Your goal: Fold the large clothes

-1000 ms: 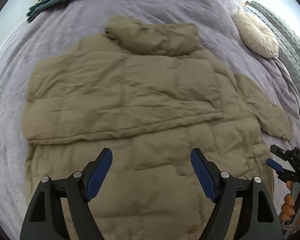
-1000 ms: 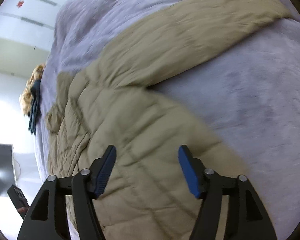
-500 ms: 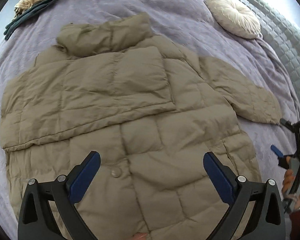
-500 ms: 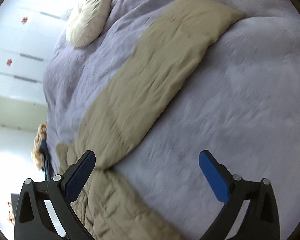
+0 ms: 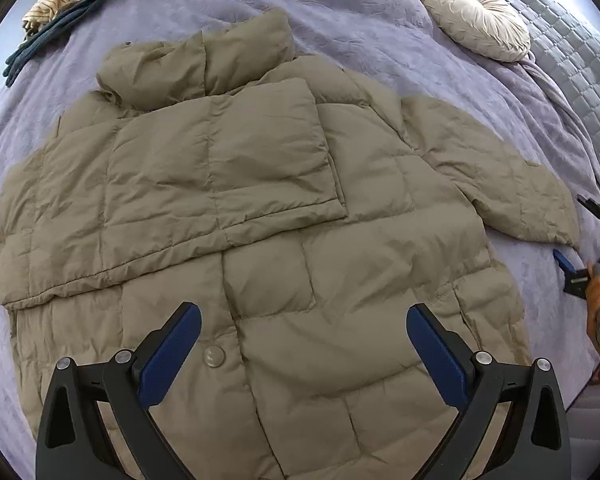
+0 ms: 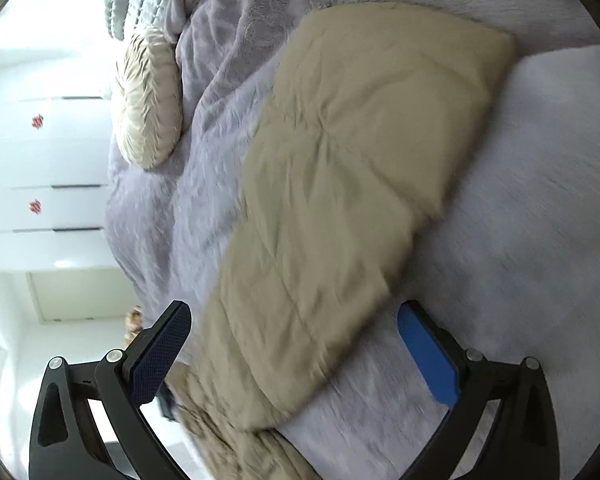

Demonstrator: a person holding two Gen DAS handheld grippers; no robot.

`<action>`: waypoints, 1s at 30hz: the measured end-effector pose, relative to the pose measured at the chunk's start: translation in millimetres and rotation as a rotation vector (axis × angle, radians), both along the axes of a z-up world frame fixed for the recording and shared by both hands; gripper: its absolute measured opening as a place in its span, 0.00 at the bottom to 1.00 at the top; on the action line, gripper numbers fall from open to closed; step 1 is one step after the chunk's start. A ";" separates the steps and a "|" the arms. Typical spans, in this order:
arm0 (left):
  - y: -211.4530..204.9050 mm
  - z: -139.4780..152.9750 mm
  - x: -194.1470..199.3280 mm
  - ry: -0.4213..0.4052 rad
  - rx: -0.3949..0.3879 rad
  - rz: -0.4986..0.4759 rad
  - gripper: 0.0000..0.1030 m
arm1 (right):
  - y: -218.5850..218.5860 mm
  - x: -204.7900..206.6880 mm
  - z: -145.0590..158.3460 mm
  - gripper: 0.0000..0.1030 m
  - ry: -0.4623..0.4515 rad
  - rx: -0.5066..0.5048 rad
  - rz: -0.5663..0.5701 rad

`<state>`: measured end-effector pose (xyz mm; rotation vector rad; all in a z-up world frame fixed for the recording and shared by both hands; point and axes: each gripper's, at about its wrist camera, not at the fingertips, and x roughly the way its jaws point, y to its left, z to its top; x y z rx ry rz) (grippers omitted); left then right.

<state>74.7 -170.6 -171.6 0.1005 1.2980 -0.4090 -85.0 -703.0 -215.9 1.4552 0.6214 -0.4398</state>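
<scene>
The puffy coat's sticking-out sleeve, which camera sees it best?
The right wrist view. The sleeve fills the middle of that picture, lying flat on the purple blanket, though slightly blurred. The left wrist view shows the sleeve smaller, off to one side of the whole coat.

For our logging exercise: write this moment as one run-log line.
jacket: flat on bed, one sleeve folded | other sleeve: spread out | left gripper: open | right gripper: open

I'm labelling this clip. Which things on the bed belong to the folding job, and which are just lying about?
Job:
- tan puffer jacket
- its outstretched sleeve
- left gripper, right gripper, jaws wide, holding nothing

Lying about:
- round cream cushion
- pile of clothes
- purple blanket
</scene>
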 end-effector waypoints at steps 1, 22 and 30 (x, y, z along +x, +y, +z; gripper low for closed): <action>0.2 0.9 0.2 -0.003 -0.003 0.004 1.00 | -4.3 3.6 -3.4 0.98 -0.021 0.020 -0.010; 57.5 11.7 28.2 -0.041 -0.047 0.131 1.00 | 71.2 135.8 97.8 0.08 -0.389 -0.017 0.385; 120.6 30.3 34.0 -0.140 -0.060 0.256 1.00 | 264.5 235.5 161.6 0.08 -0.288 -0.477 0.925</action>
